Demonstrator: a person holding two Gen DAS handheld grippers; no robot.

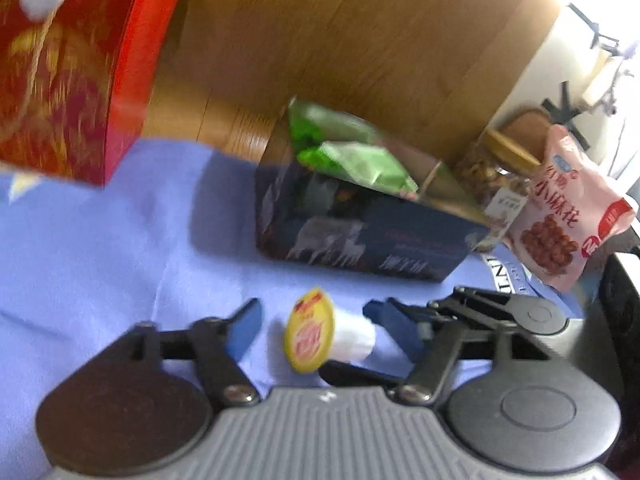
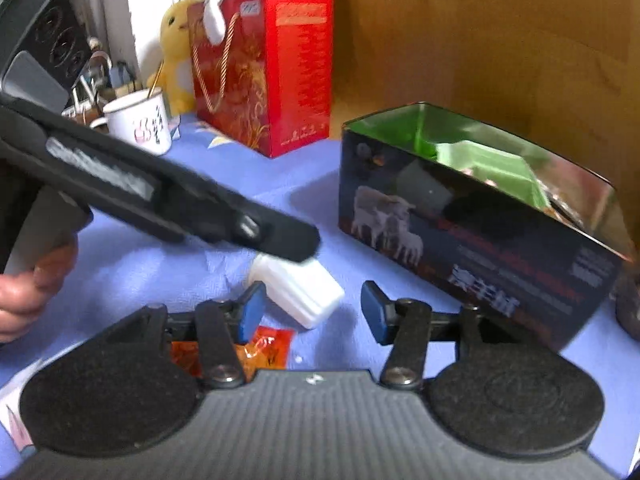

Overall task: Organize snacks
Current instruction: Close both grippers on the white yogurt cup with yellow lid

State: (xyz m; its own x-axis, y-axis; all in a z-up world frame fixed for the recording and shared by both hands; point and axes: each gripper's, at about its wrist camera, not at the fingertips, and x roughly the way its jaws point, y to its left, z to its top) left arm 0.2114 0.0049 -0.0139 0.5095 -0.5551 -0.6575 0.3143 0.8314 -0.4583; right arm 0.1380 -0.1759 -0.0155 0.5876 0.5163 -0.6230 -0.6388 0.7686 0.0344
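Observation:
A small white jelly cup with a yellow lid (image 1: 310, 330) lies on its side on the blue cloth between the open fingers of my left gripper (image 1: 314, 322). It also shows in the right wrist view (image 2: 298, 290), just ahead of my open, empty right gripper (image 2: 312, 310), with the left gripper's black arm (image 2: 160, 196) reaching over it. A dark open box (image 1: 360, 236) with green packets (image 1: 356, 160) inside stands behind; it also shows in the right wrist view (image 2: 472, 236). An orange wrapped snack (image 2: 260, 350) lies under my right gripper's left finger.
A red gift box (image 2: 272, 68) stands at the back left, with a white mug (image 2: 140, 122) and a yellow plush toy (image 2: 174, 48) beside it. A pink snack bag (image 1: 568, 216) and a glass jar (image 1: 492, 168) stand right of the dark box. A wooden panel (image 1: 360, 40) backs the table.

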